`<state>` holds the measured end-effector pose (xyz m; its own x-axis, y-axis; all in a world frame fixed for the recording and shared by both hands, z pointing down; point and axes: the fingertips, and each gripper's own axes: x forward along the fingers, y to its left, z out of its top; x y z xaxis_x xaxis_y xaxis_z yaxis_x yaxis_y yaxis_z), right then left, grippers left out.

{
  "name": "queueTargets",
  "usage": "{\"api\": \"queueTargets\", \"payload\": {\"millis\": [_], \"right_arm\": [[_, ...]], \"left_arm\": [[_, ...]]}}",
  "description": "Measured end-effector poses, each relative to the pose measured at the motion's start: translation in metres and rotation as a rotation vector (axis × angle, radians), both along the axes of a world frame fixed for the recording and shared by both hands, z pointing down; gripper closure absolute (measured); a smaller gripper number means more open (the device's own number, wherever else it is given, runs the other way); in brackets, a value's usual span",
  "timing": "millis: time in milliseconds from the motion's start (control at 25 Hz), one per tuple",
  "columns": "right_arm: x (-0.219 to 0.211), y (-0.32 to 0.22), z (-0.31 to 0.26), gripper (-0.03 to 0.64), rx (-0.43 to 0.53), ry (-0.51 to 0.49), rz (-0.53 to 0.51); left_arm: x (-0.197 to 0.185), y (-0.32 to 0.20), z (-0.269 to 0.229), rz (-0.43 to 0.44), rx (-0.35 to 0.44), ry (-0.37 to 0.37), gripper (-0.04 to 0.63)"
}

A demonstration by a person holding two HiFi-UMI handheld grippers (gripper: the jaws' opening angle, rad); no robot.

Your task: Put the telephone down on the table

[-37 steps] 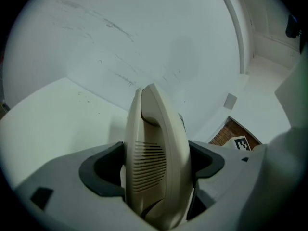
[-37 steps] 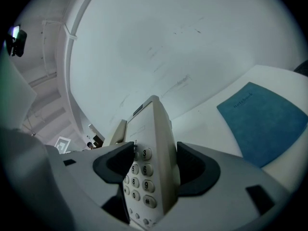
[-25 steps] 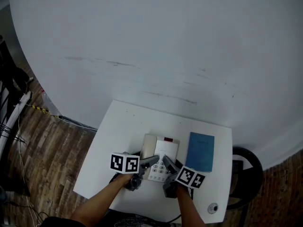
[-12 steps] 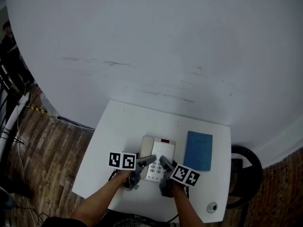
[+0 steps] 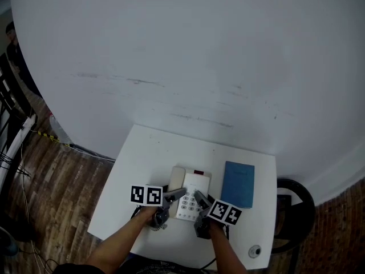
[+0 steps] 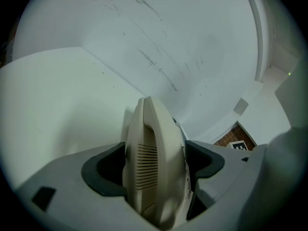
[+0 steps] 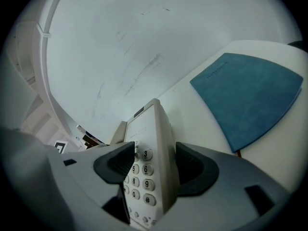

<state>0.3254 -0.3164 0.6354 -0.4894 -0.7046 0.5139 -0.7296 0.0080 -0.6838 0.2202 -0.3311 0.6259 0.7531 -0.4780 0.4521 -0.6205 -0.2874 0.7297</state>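
**Both grippers clamped on the telephone over the white table**

A pale, scuffed wall (image 5: pixel 188 50) fills most of the head view, with wood floor (image 5: pixel 51 181) to its left. Below it stands the small white table (image 5: pixel 142 158). A blue notebook (image 5: pixel 238 184) lies flat on it, just right of the telephone (image 5: pixel 191 190) and apart from it. The gilt print on its cover is too small to read.

The telephone sits over the table's middle, towards the near edge. Whether its base touches the top cannot be told.

The left gripper (image 5: pixel 173 197) is closed on the telephone's left side; its dark pads press the cream handset (image 6: pixel 154 167), which has a ribbed grille. The right gripper (image 5: pixel 199 198) is closed on the right edge of the body, beside the keypad (image 7: pixel 143 177). The keys 3, 6, 9, 5, 8, 0 and # are legible.

A small round object (image 5: pixel 255 250) rests near the table's near right corner — too small to identify.
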Motion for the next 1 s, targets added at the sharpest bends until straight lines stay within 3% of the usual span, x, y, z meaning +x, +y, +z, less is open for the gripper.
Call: {"api": "queueTargets", "payload": {"millis": [120,440,640,800,1000], "right_arm": [[0.003,0.001,-0.014,0.375,0.048,0.028,-0.020],[0.007,0.007,-0.040,0.434,0.145,0.149,-0.046],[0.004,0.006,-0.079,0.470,0.253,0.220,-0.045],[-0.001,0.011,-0.112,0.504,0.330,0.265,-0.036],[-0.013,0.026,-0.156,0.546,0.435,0.354,-0.036]], "left_arm": [[-0.006,-0.002,-0.012,-0.009,0.028,-0.011,0.198],[-0.021,-0.002,-0.042,-0.022,0.143,-0.125,0.207],[-0.019,-0.003,-0.078,0.015,0.259,-0.150,0.229],[-0.020,0.007,-0.108,0.055,0.349,-0.143,0.362],[-0.031,0.023,-0.154,0.069,0.476,-0.152,0.430]]}}
